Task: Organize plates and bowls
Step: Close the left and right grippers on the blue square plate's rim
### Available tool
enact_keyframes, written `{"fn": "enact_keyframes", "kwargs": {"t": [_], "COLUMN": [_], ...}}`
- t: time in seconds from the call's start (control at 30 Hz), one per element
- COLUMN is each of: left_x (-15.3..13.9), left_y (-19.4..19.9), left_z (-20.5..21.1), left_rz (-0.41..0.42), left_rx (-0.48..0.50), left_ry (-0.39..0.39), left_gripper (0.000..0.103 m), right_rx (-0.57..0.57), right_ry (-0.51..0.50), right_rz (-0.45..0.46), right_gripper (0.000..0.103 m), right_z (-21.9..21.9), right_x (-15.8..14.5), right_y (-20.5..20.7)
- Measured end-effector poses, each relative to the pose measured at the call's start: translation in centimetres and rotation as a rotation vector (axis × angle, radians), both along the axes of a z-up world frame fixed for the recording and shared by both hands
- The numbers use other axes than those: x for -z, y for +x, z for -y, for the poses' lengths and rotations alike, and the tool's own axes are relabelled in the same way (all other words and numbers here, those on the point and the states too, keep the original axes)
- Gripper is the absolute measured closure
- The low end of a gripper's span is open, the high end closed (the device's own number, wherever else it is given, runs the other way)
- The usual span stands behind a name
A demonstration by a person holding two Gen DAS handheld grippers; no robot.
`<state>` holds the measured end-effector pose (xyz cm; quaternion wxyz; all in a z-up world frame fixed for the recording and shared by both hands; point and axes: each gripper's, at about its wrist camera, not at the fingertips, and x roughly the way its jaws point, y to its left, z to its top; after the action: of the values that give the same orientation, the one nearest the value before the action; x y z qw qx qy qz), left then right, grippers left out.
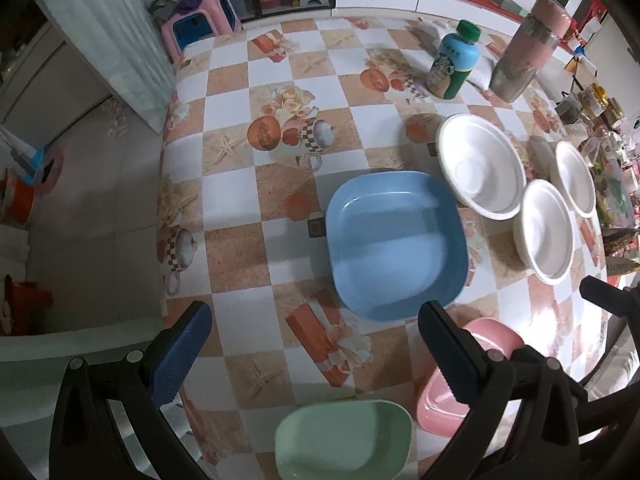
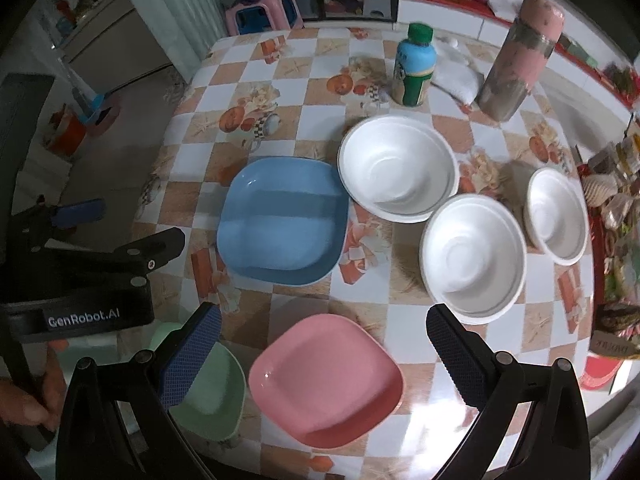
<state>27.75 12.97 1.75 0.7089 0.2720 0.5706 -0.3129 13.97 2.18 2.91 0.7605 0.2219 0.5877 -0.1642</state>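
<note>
A blue square plate (image 1: 394, 244) (image 2: 284, 220) lies mid-table. Nearer the front edge lie a pink plate (image 1: 440, 400) (image 2: 326, 380) and a green plate (image 1: 344, 440) (image 2: 212, 392). Three white bowls (image 1: 480, 166) (image 1: 546, 230) (image 1: 574, 178) stand to the right; in the right wrist view they are the large bowl (image 2: 398, 166), the middle bowl (image 2: 472, 256) and the small bowl (image 2: 558, 214). My left gripper (image 1: 316, 346) hovers open above the table between the green and blue plates. My right gripper (image 2: 324, 352) hovers open over the pink plate. The left gripper's body (image 2: 92, 264) shows at the left of the right wrist view.
A green-capped bottle (image 1: 454, 60) (image 2: 414, 66) and a pink-grey flask (image 1: 528, 48) (image 2: 518, 56) stand at the back of the checkered tablecloth (image 1: 240, 120). Clutter lines the right edge (image 2: 616, 200). Stools (image 1: 200, 24) stand beyond the table. A hand (image 2: 24, 404) holds the left gripper.
</note>
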Motion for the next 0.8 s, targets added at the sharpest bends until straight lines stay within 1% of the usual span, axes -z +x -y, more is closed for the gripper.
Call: {"fn": "enact_keyframes", "kwargs": {"t": [0.07, 0.23, 0.37, 0.43, 0.5, 0.53, 0.57, 0.6, 0.8], "left_x": [0.5, 1.7, 2.8, 3.6, 4.5, 4.9, 5.3, 5.7, 7.0], "left_y": [0.5, 1.4, 1.9, 2.2, 2.5, 2.6, 2.8, 2.9, 3.3], "left_z": [0.2, 0.4, 0.6, 0.8, 1.0, 1.1, 1.2, 1.4, 2.7], "left_rz": [-0.011, -0.039, -0.06, -0.082, -0.106, -0.115, -0.121, -0.125, -0.114], "left_rx": [0.004, 0.005, 0.005, 0.006, 0.003, -0.001, -0.003, -0.004, 0.022], "left_ry": [0.001, 0.009, 0.023, 0.032, 0.047, 0.053, 0.056, 0.063, 0.088], "left_gripper": [0.001, 0.005, 0.009, 0.021, 0.026, 0.026, 0.026, 0.026, 0.026], "right_rx": [0.016, 0.012, 0.035, 0.037, 0.041, 0.046, 0.052, 0.057, 0.079], "right_ry": [0.018, 0.018, 0.077, 0.073, 0.077, 0.079, 0.085, 0.098, 0.128], "right_rz": [-0.004, -0.012, -0.025, -0.039, -0.049, -0.054, -0.058, -0.067, -0.098], "right_gripper": [0.0, 0.0, 0.0, 0.0, 0.0, 0.001, 0.008, 0.012, 0.012], "right_z": [0.3, 0.4, 0.9, 1.1, 1.5, 1.7, 1.9, 2.1, 2.9], "right_x": [0.6, 1.3, 2.2, 2.5, 2.9, 3.1, 3.3, 3.6, 5.4], "right_y": [0.6, 1.7, 2.3, 2.6, 2.9, 3.1, 3.2, 3.4, 4.4]}}
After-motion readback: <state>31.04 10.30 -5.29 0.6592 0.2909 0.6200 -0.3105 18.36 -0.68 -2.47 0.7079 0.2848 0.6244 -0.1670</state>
